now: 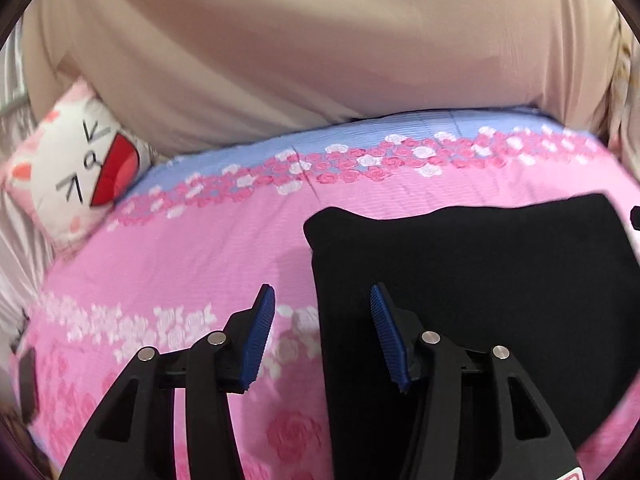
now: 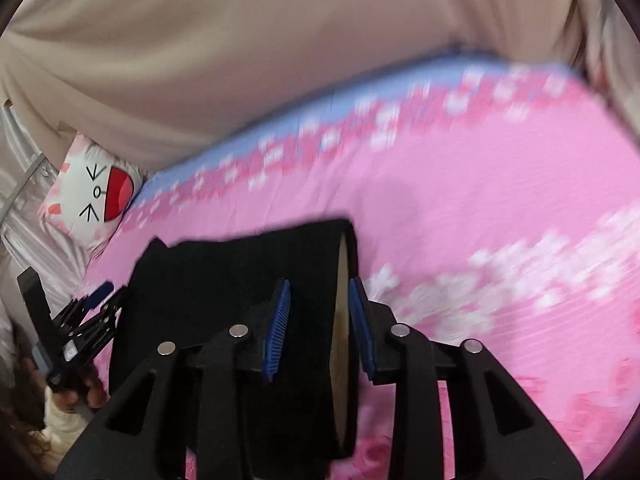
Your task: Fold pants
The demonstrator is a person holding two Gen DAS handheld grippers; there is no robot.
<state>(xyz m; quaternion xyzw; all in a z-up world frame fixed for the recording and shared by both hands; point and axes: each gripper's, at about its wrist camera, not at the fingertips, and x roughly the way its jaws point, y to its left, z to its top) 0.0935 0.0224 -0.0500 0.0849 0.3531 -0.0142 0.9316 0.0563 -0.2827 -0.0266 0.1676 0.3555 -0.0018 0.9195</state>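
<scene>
Black pants (image 1: 472,280) lie folded into a rectangle on a pink flowered bedsheet (image 1: 192,256). My left gripper (image 1: 322,294) hovers open over their left edge, one blue pad above the sheet and the other above the black cloth. In the right wrist view the pants (image 2: 240,280) fill the middle, and their right edge, showing a beige inner strip, stands up between the pads. My right gripper (image 2: 319,300) is shut on that edge. The left gripper (image 2: 100,300) shows at the pants' far left corner, held by a hand (image 2: 76,396).
A white cat-face pillow (image 1: 76,172) (image 2: 96,196) leans at the bed's far left corner. Beige cloth (image 1: 320,60) hangs behind the bed. Silvery fabric (image 2: 24,216) lies off the left side. Pink sheet (image 2: 500,200) stretches to the right of the pants.
</scene>
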